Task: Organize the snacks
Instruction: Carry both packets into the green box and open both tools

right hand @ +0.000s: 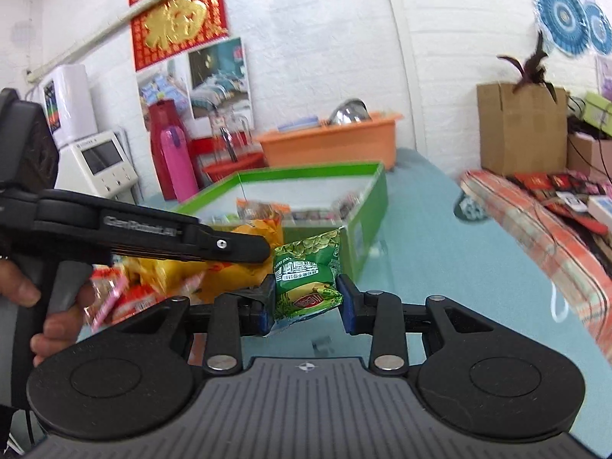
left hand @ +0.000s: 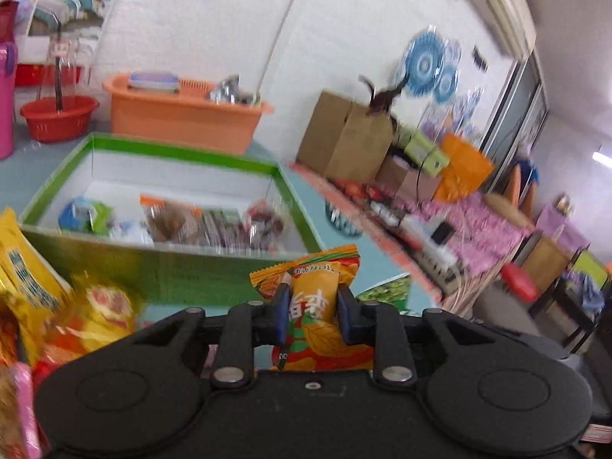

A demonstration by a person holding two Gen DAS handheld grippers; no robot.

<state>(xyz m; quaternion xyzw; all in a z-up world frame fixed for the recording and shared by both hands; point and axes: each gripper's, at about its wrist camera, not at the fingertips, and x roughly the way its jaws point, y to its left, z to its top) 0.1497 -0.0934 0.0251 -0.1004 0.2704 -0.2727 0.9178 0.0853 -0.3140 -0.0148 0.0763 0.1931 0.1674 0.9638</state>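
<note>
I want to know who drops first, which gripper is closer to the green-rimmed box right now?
Left, probably. The left gripper, gripping an orange packet, sits just before the green-rimmed box; the right gripper, gripping a green packet, is beside it, slightly farther back.

Each camera sits behind its own gripper fingers, facing forward and slightly downward at close range. Both views share the green box point(left hand: 160, 279) point(right hand: 363, 206), orange basin point(left hand: 179, 118) point(right hand: 332, 145) and white wall point(left hand: 214, 19) point(right hand: 313, 30).
</note>
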